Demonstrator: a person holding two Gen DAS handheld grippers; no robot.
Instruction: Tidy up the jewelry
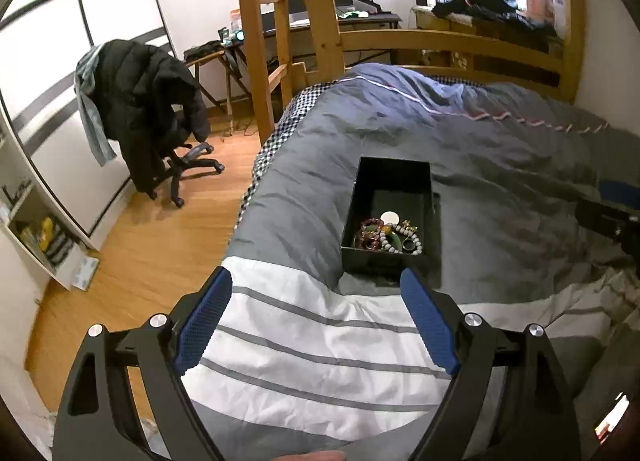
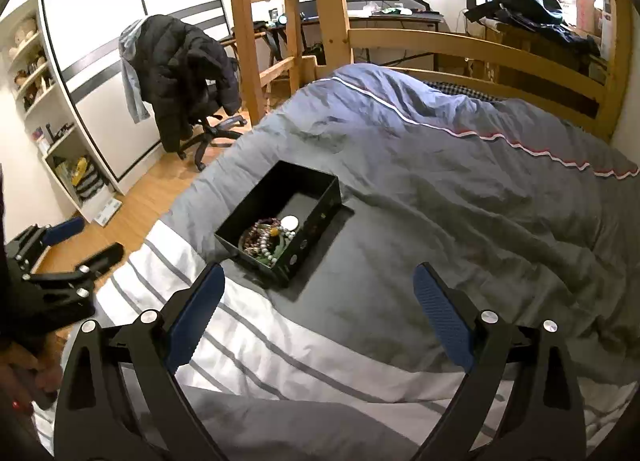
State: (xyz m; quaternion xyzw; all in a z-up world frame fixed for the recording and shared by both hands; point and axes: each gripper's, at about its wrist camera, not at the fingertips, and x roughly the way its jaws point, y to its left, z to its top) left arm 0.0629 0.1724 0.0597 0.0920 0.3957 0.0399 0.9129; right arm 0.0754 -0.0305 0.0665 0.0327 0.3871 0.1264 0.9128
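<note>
A jacket-draped office chair (image 1: 156,117) stands on the wood floor left of the bed, whose rumpled grey duvet (image 1: 500,165) is soft and creased. On it sits a rectangular black tray (image 1: 390,261) with beaded bracelets (image 1: 386,235) heaped at its near end. The left gripper (image 1: 316,281) and right gripper (image 2: 318,275) both hover spread wide, empty.

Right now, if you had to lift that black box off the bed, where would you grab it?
Probably the near short wall of the black box, from above: one finger inside, one outside. The top is open, the rim thin and upright, and the jewelry lies low against that end.
</note>
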